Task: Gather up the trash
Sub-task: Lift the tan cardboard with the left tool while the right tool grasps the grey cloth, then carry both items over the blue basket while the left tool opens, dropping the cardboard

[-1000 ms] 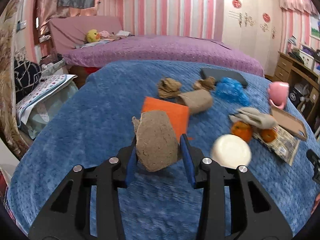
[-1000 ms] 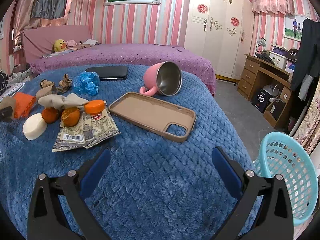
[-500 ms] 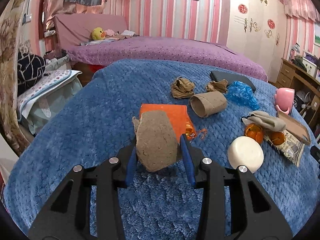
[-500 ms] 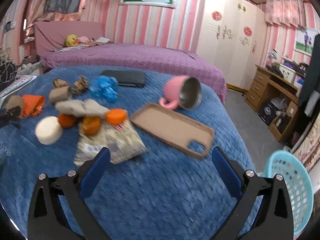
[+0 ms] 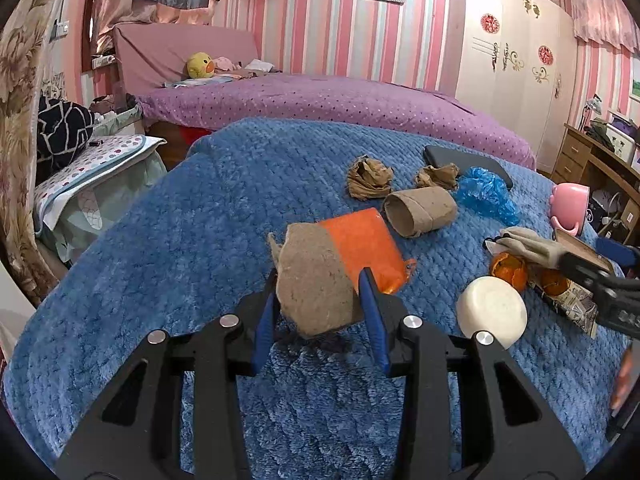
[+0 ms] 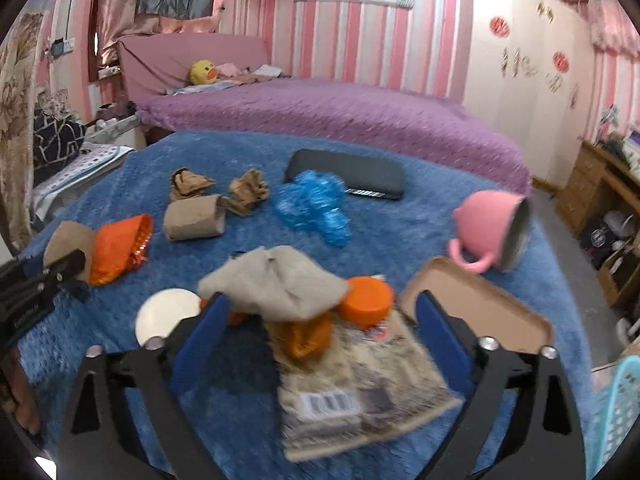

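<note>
My left gripper (image 5: 319, 280) is shut on a torn piece of brown cardboard (image 5: 316, 300), held just above the blue blanket in front of an orange wrapper (image 5: 364, 248). My right gripper (image 6: 322, 304) hangs over a pile of trash and its jaws are closing. Between them lie a beige crumpled cloth (image 6: 276, 284), orange peel (image 6: 306, 334) and a printed wrapper (image 6: 360, 388); the pads do not press on anything. An orange lid (image 6: 366, 300) and a white disc (image 6: 166, 314) sit beside the pile. A cardboard tube (image 6: 194, 216), crumpled brown paper (image 6: 248, 190) and blue plastic (image 6: 316, 204) lie farther back.
A pink mug (image 6: 492, 232) lies on its side at the right, with a tan phone case (image 6: 480, 308) in front of it. A black case (image 6: 346, 174) lies at the back. A teal basket (image 6: 616, 408) stands off the blanket's right edge. A purple bed lies beyond.
My right gripper has swung left, from bare blanket near the phone case to over the pile, and its jaws have narrowed. The left gripper has kept its grip on the cardboard and hardly moved.
</note>
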Available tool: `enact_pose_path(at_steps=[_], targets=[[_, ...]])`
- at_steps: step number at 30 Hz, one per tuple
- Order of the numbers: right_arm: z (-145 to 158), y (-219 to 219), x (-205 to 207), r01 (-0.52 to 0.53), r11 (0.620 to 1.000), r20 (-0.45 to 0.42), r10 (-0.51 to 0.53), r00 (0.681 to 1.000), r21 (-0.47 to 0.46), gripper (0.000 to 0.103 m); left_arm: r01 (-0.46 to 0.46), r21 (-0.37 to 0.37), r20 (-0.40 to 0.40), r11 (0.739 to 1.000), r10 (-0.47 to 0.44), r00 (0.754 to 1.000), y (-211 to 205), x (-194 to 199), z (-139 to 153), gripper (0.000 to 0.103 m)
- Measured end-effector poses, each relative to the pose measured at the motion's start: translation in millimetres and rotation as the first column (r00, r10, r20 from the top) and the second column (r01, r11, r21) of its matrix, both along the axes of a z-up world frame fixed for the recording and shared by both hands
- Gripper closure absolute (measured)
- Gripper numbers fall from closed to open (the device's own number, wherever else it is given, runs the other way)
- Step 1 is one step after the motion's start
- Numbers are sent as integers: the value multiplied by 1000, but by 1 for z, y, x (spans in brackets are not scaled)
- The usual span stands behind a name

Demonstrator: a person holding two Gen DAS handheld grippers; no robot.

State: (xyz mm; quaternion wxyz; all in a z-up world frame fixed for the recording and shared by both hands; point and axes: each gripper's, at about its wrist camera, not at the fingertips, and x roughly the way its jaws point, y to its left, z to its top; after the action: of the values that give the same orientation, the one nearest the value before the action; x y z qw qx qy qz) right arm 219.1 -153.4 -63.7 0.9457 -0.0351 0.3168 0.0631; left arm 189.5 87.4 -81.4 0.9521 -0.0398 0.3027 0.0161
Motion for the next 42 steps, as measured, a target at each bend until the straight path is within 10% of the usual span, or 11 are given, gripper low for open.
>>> enact_pose_path(at_steps=[5, 13, 30, 42], targets=[[-11, 12, 14, -65, 998, -45, 65, 997, 6, 65, -1, 0, -4, 1000, 1, 1000, -1, 1, 0, 66], [1, -3, 1, -114, 992, -8, 114, 993, 50, 89, -22, -9, -18, 1000, 22, 1000, 2, 1, 1, 72], [39, -109, -76, 10, 993, 95, -21, 995, 120, 91, 99, 0, 65, 995, -98, 993, -69, -34, 49, 76], [48, -254, -158, 263, 960, 133, -274, 953, 91, 91, 317, -27, 97, 948, -314, 945, -216, -46, 61, 76]])
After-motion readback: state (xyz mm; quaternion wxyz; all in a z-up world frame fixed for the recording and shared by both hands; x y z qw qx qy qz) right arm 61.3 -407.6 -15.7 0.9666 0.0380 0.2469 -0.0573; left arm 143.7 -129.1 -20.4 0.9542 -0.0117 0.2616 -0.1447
